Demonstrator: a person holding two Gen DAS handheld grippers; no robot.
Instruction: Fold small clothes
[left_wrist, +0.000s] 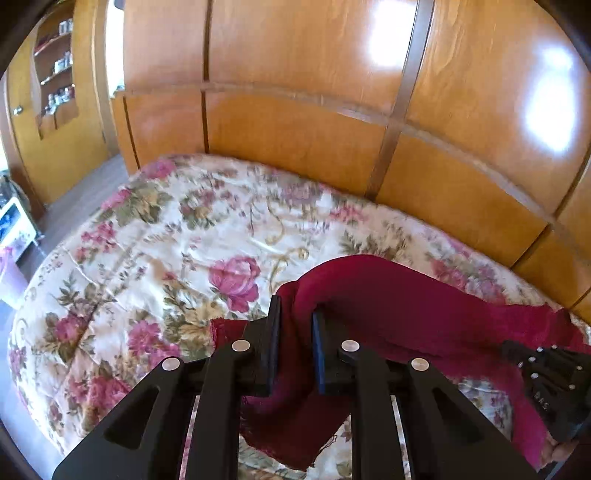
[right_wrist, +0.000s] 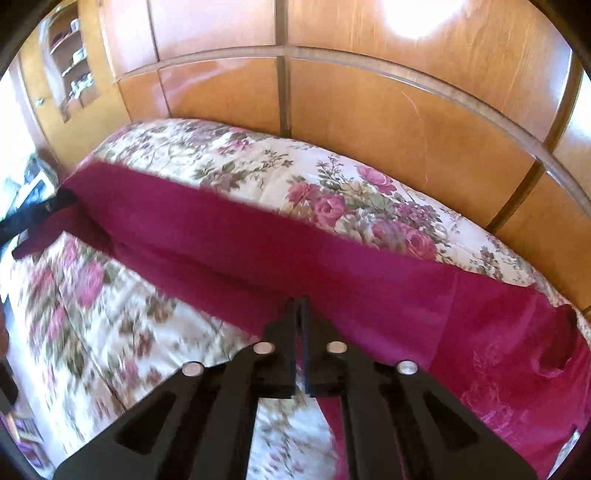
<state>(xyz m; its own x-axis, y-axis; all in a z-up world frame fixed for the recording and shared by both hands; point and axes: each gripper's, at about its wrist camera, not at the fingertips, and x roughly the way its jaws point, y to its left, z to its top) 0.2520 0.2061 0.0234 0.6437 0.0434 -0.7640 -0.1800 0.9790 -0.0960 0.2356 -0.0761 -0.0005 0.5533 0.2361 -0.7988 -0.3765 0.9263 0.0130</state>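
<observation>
Both grippers were clamped on the crimson cloth (right_wrist: 258, 236), left gripper (left_wrist: 296, 314) bunching one end and right gripper (right_wrist: 300, 306) pinching an edge, so it hung stretched between them over the floral bedspread (left_wrist: 155, 236).

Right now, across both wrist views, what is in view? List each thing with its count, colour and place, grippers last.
cloth: one, dark red, stretched across the bed between the two grippers, partly lifted.
bedspread: one, cream with pink roses and green leaves, covering the bed under the cloth.
wooden panels: many, orange-brown and glossy, on the wall behind the bed.
shelves: one set, wooden, far left, holding small items too blurred to name.
left gripper: one, black with blue pads, shut on a bunched end of the cloth.
right gripper: one, black, shut on the cloth's near edge; also seen at the right edge of the left wrist view.
</observation>
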